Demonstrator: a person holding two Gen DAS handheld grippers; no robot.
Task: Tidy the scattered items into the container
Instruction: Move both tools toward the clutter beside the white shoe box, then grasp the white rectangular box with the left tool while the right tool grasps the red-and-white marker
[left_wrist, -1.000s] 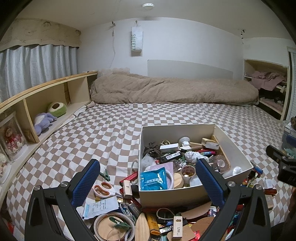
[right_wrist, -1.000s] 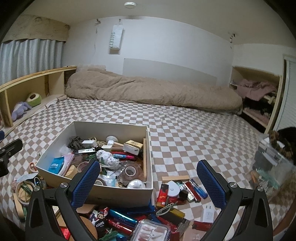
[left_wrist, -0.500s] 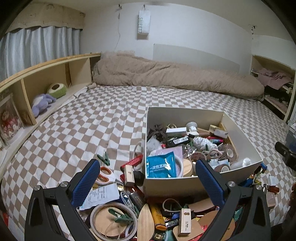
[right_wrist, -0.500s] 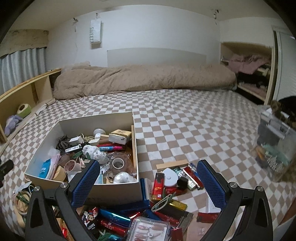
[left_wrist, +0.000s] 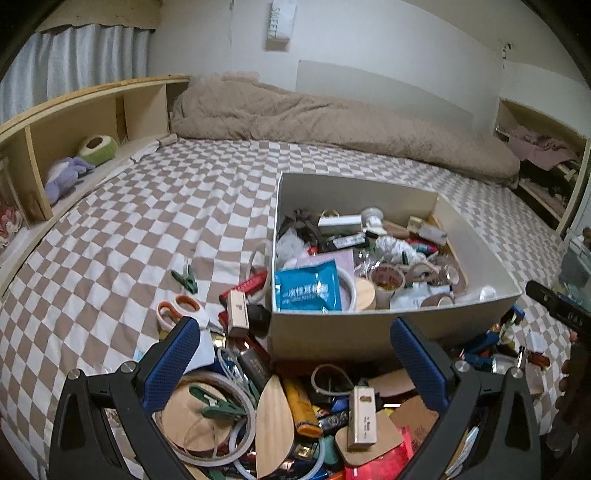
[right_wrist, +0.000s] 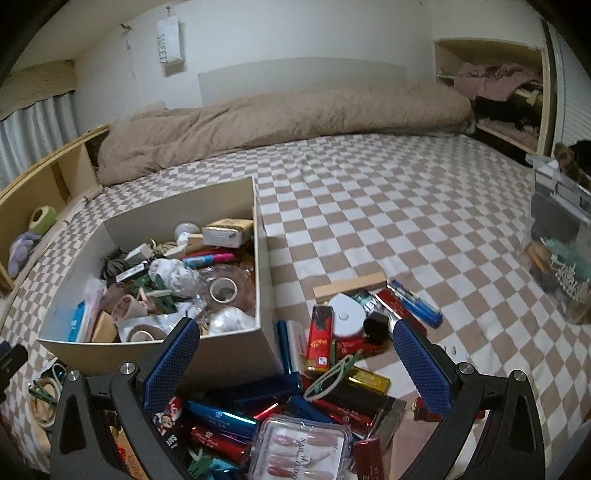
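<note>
Far side of checkered bed is bare; clutter crowds near edge. Box abt half-full of tapes, packets etc. Left gripper & right gripper both spread wide, grasping nothing.

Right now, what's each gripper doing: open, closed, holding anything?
Left gripper: jaws open, holding nothing, above the clutter.
Right gripper: jaws open, holding nothing.

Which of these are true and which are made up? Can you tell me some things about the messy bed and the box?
1. Both grippers, left gripper and right gripper, are open and empty. True.
2. The cardboard box is empty. False: it holds clutter, including a blue packet.
3. The orange-handled scissors lie outside the box. True.
4. The nail box is inside the cardboard box. False: it lies on the bed in front.
</note>
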